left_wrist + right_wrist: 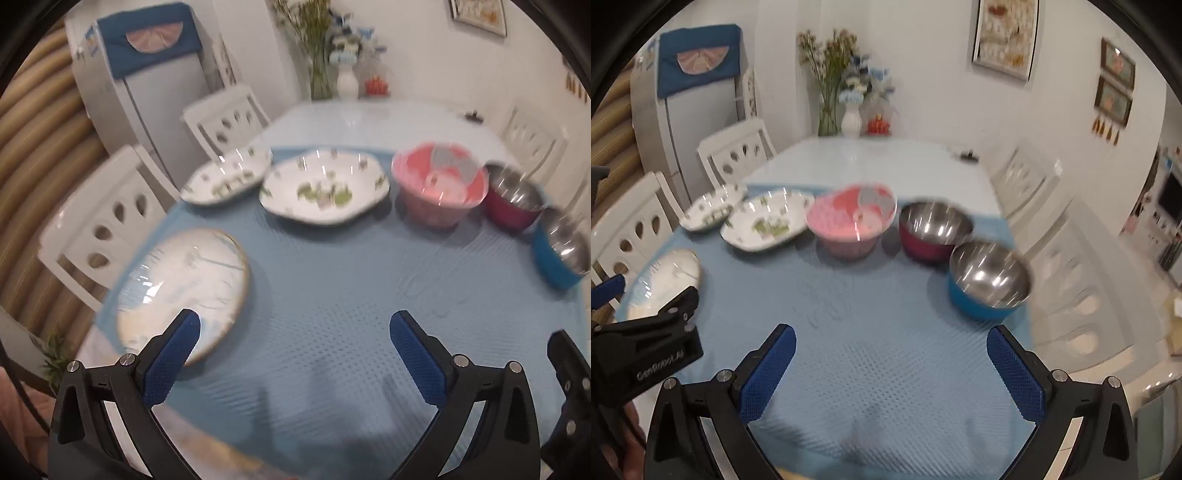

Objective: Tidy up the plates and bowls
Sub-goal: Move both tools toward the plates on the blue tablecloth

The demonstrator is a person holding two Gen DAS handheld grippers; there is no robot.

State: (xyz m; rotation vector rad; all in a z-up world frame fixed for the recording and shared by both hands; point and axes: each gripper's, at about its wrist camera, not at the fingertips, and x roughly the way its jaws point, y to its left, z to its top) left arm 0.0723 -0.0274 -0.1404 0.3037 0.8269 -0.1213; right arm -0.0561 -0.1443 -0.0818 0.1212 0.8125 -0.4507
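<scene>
On a blue mat [325, 295] lie two white floral plates [229, 177] [325, 188], a pink bowl [439, 184], a red steel bowl [513, 199], a blue steel bowl [561, 251] and a round gold-rimmed plate [184, 288] at the near left. My left gripper [295, 332] hangs open over the mat, its left finger in front of the gold-rimmed plate's edge. In the right wrist view my right gripper [892, 347] is open above the bare mat [879, 302], with the blue steel bowl [990, 280] ahead to its right and the pink bowl [851, 221] beyond.
White chairs [110, 229] stand along the table's left side and more [1067, 266] on its right. Vases with flowers [849, 118] stand at the table's far end by the wall. A fridge [147, 92] stands at the back left. The left gripper's body [646, 347] shows at the left.
</scene>
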